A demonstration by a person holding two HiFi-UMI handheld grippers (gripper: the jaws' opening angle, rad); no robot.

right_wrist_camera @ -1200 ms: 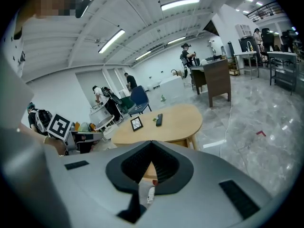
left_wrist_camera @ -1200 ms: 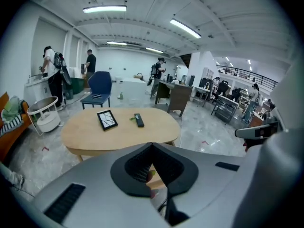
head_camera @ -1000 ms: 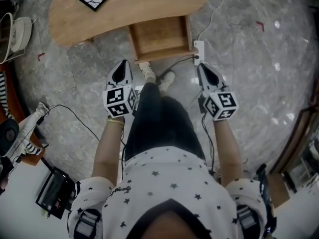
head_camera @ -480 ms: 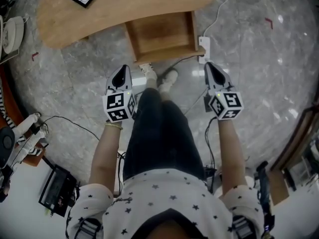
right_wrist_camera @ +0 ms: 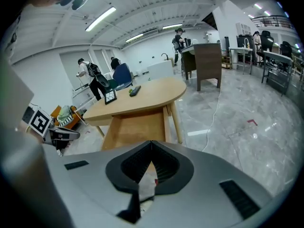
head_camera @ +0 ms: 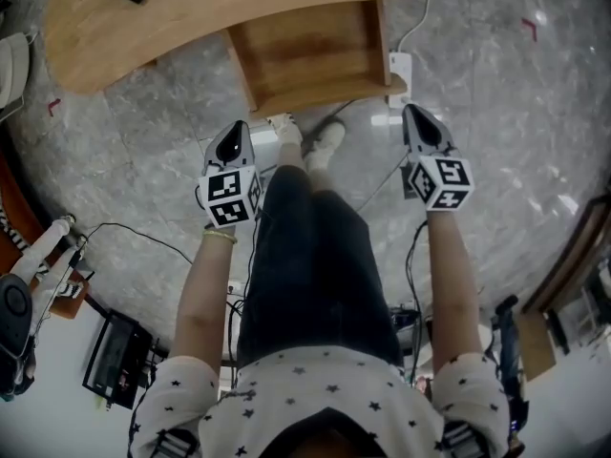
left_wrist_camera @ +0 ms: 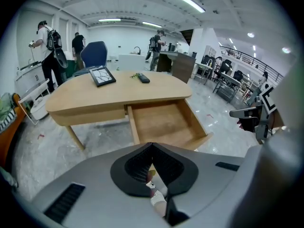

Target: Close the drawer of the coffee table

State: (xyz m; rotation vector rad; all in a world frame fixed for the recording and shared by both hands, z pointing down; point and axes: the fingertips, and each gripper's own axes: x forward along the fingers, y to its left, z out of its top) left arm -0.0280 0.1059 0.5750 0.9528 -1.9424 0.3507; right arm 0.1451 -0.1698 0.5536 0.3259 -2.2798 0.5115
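Two grippers to report: left gripper (head_camera: 229, 143) and right gripper (head_camera: 421, 122), each with jaws pressed tip to tip, nothing held. Target: light wooden drawer (head_camera: 307, 50) of the rounded light wooden coffee table (head_camera: 191, 8), standing well out, empty inside, front panel toward the person. Lies ahead of both grippers and between them, touched by neither. Slide axis straight away from the person, into the table; front panel across that axis, a little skewed in head view. Left gripper just off the front left corner, right gripper just off the front right corner; no clear winner on nearness, judging from head view. Probably simplest to bring both inward onto the front panel and push evenly, to avoid racking the drawer in its runners. Watch the white power strip (head_camera: 399, 69) on the grey marble floor (head_camera: 496, 113), just beside the right front corner; also a slim wooden table leg (right_wrist_camera: 175, 125) at the drawer's right side. Pale shoes (head_camera: 325, 141) close under the front edge. Plenty of open floor right of the right gripper; nothing inside the drawer to jam the travel
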